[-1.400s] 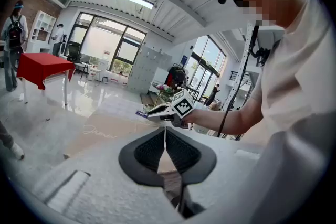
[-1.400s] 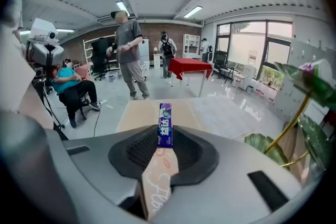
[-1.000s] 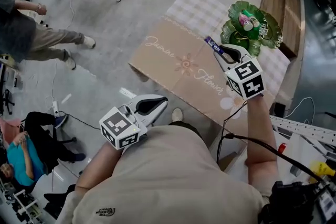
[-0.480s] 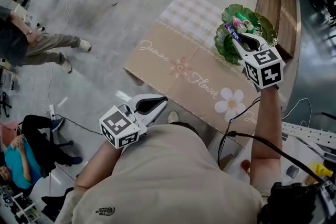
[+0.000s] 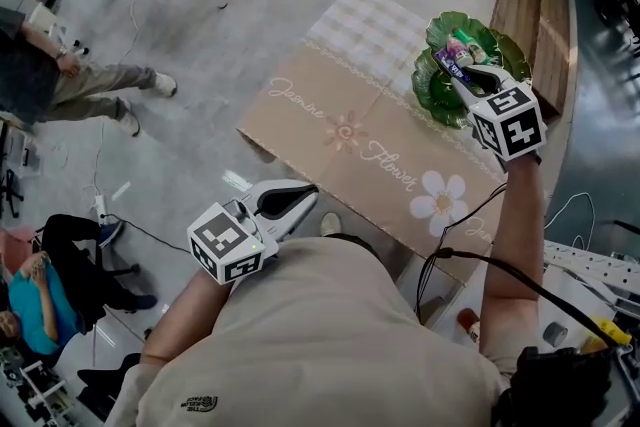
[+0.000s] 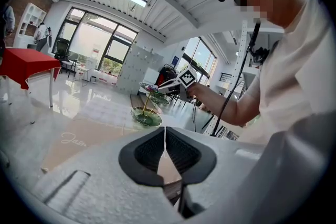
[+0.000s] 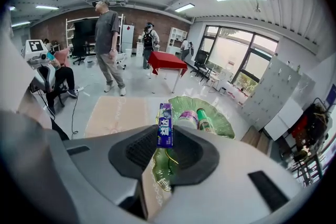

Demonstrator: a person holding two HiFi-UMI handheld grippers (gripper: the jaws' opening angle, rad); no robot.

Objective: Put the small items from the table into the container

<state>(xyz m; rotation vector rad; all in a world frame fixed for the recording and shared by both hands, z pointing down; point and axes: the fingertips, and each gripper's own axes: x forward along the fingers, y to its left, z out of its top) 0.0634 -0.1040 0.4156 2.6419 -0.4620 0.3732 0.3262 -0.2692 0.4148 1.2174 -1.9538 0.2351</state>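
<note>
The right gripper (image 5: 465, 77) is at the far right of the table (image 5: 300, 130). Its jaws are partly closed and pinch a thin purple pack (image 7: 166, 126) with white writing on it. It looks like a pack of gum, but the print is too small to be sure. The pack stands up on its end between the two black pads, and its top pokes out past the jaw tips.

The pack is in the air above the green dish (image 5: 432, 93). The dish is shaped like leaves and has a small top plate over a bigger bottom plate. It stands on the far right part of the table. Two small things lie in the top plate: a little green bottle (image 7: 204, 120) and a round thing with a purple top (image 7: 187, 119) just to the left of it.

The table has a tan cloth (image 5: 335, 95) with curly writing and a white flower on it.

The left gripper (image 6: 165, 141) is near the person's body, off the near left side of the table. Its jaws are pressed together and hold nothing.

On the left, away from the table, a person in grey (image 7: 109, 44) stands on the floor.
</note>
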